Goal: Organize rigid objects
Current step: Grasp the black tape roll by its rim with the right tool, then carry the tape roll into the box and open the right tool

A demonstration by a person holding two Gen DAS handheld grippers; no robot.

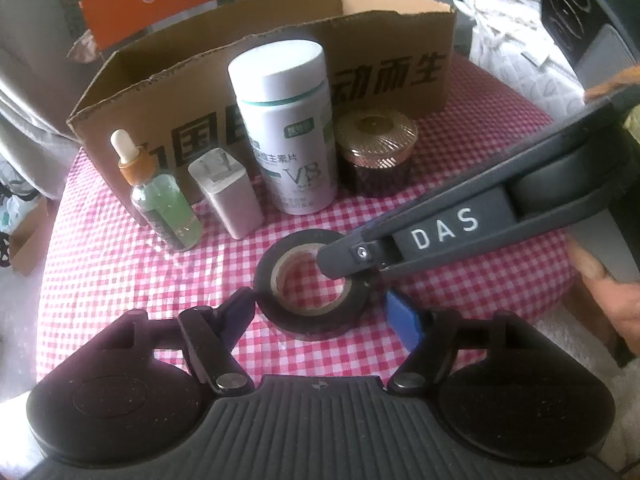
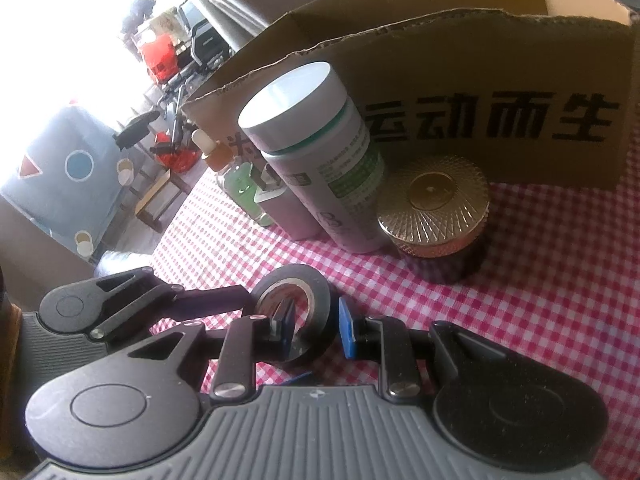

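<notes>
A roll of black tape [image 1: 310, 284] lies flat on the red-and-white checked tablecloth [image 1: 120, 280], at about six o'clock from the row of upright items. In the left wrist view the left gripper [image 1: 320, 314] straddles the roll: its jaws stand spread, the dark pad at nine o'clock just touching the roll's outer edge and the blue pad at three o'clock standing slightly clear of it. The right gripper [image 2: 316, 322] comes in from the three o'clock side and pinches the roll's wall, with one blue pad inside the cardboard core and the other against the outer face. Beyond the roll, at twelve o'clock, four items stand in a line in front of an open cardboard box [image 1: 380, 92] printed with black characters: a green dropper bottle [image 1: 166, 204] at the nine o'clock end, then a white plug adapter [image 1: 224, 192], a tall white vitamin bottle [image 1: 288, 128], and a dark jar with a ribbed gold lid [image 1: 376, 152] at the three o'clock end. An orange box [image 1: 148, 4] sits behind the carton.
</notes>
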